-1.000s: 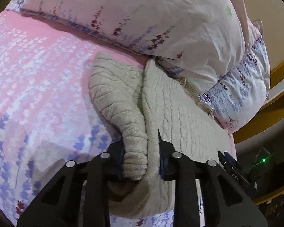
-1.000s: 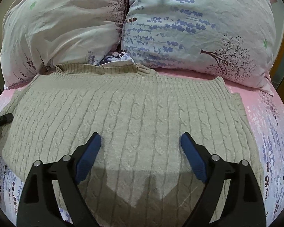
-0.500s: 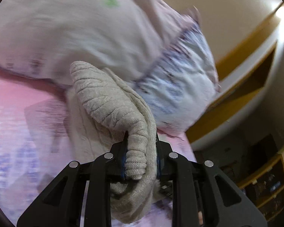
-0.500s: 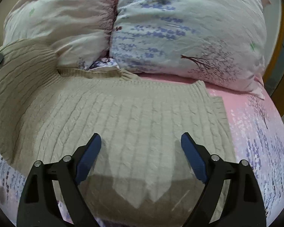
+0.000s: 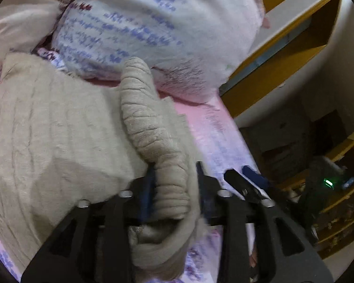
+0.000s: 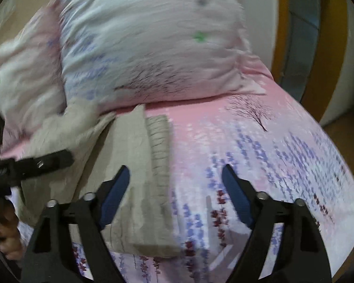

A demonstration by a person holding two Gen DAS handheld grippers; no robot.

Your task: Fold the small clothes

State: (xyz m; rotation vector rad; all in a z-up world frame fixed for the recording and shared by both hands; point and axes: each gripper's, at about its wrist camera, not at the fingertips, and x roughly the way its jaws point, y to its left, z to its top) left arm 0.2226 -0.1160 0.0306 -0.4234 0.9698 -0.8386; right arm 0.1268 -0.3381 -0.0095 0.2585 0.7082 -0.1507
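left gripper (image 5: pixel 174 188) has its jaws opening around the sleeve (image 5: pixel 153 136), folded over the sweater (image 5: pixel 47 141) below the pillow (image 5: pixel 153 23). let the sleeve drop flat before withdrawing. right gripper (image 6: pixel 175 195), empty and closing, hovers at the sweater's edge.

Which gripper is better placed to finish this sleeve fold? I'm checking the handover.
Left gripper: the sweater sleeve lies between its opening jaws. The right gripper is closing on nothing, over the sweater's edge.
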